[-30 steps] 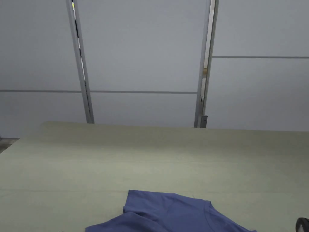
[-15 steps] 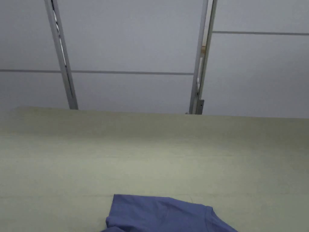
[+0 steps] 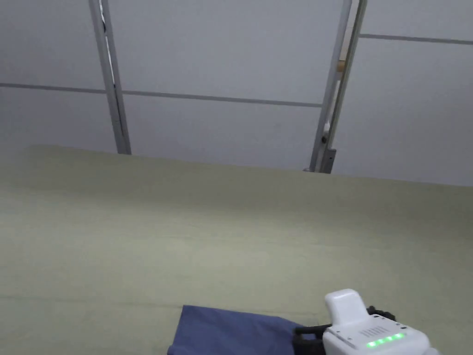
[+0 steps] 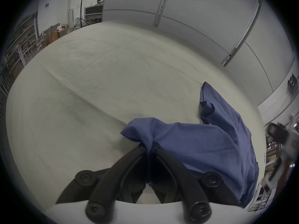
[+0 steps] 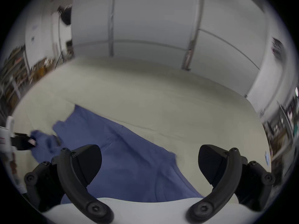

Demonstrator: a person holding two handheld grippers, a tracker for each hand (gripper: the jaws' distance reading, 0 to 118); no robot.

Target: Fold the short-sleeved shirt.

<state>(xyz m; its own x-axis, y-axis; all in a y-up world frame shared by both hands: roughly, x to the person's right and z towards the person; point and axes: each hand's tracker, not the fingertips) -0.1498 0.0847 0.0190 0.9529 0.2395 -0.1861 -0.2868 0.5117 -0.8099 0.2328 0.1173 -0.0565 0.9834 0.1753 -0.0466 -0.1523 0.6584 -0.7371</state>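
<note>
One blue shirt, two grippers. The shirt's rumpled (a stitched hem bunched up) on the pale green table, stretching diagonally across the near edge. Left gripper pinches that hem tight; right gripper hangs over the cloth, jaws spread wide.

The shirt is plain blue, no print (its stitched hem the same blue), at 4 o'clock on a pale grey-green table cover. Both grippers have black jaws; the right gripper, at 5 o'clock, has a white housing with green lights.
</note>
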